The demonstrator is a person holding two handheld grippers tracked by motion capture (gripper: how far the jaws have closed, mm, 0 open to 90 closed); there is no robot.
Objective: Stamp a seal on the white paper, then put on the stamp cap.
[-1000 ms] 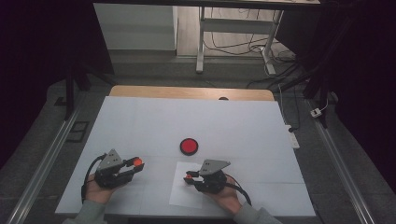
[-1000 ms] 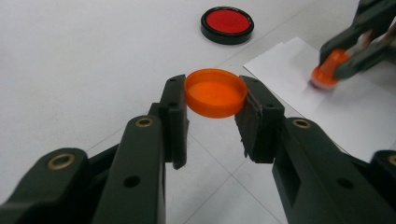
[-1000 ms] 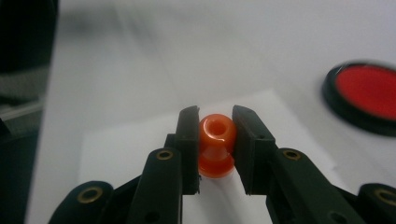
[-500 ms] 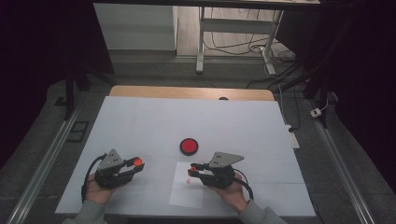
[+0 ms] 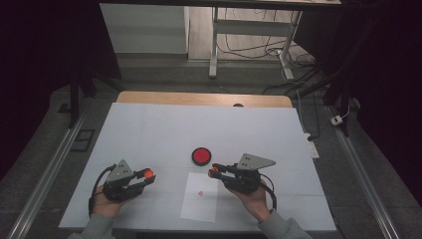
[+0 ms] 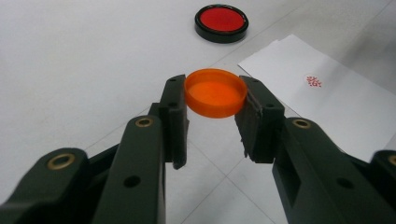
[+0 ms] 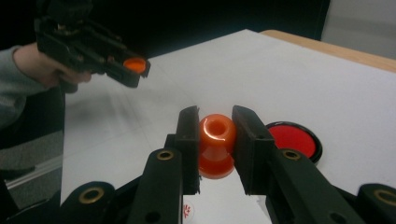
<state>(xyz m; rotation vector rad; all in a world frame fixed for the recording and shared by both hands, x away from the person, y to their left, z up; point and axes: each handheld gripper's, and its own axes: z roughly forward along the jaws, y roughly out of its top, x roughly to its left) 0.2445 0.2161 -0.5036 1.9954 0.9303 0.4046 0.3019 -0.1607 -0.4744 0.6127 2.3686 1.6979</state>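
The right gripper point(image 5: 215, 172) has been lifting off the paper point(image 5: 200, 197), pinching an orange stamp point(image 7: 216, 144) at five o'clock from the ink pad point(image 5: 201, 156); the left gripper point(image 6: 215, 100) is clamping an orange cap point(image 6: 215, 92).

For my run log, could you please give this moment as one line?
left gripper: shut on orange cap | right gripper: shut on orange stamp | paper: stamped | ink pad: open

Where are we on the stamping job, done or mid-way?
Stamping looks done: a red mark sits on the paper. In hand: the right gripper holds the orange stamp above the paper, and the left gripper clamps the orange cap. Probably left: recapping the stamp. The ink pad lies open.
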